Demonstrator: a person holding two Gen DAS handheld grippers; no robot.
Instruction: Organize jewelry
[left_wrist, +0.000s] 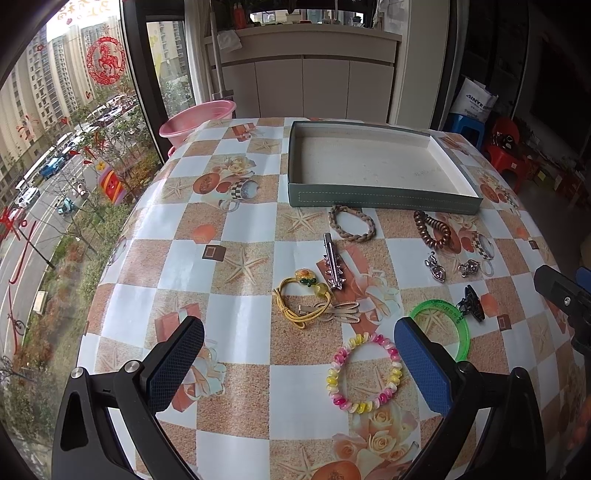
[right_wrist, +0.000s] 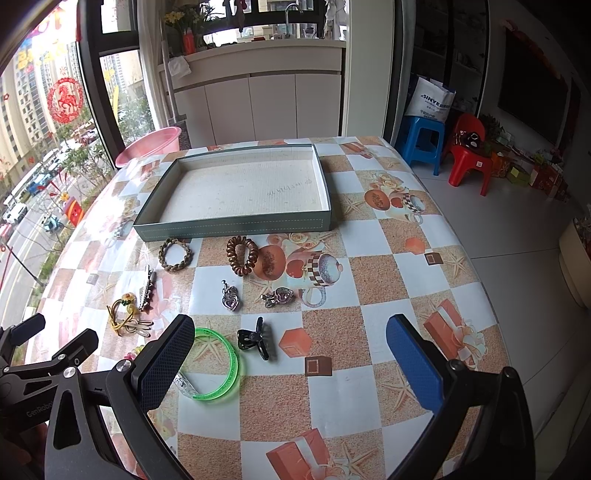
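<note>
Seen through the left wrist view, going left to right: left gripper (left_wrist: 299, 363) hovering low over the table (left_wrist: 240, 221), fingers (left_wrist: 177, 363) spread wide and holding nothing, framing the pink-and-yellow bead bracelet (left_wrist: 364, 371) at lower centre, likely lined up as the first pick. Just above, in mid-frame, a yellow cord hair tie (left_wrist: 295, 301), a silver hair clip (left_wrist: 333, 264) and a braided bracelet (left_wrist: 351, 223). Further right, a green bangle (left_wrist: 448, 323), a black claw clip (left_wrist: 470, 303), two silver pendants (left_wrist: 435, 266) and a brown coil hair tie (left_wrist: 432, 228). Grey box (left_wrist: 384, 201) at upper centre, empty and open-topped, presumably set close behind the jewelry to keep each carry short. In the right wrist view, right gripper (right_wrist: 290, 363) at lower frame, fingers (right_wrist: 413, 365) likewise released and empty, poised near the bangle and claw clip. Nothing sorted yet.
</note>
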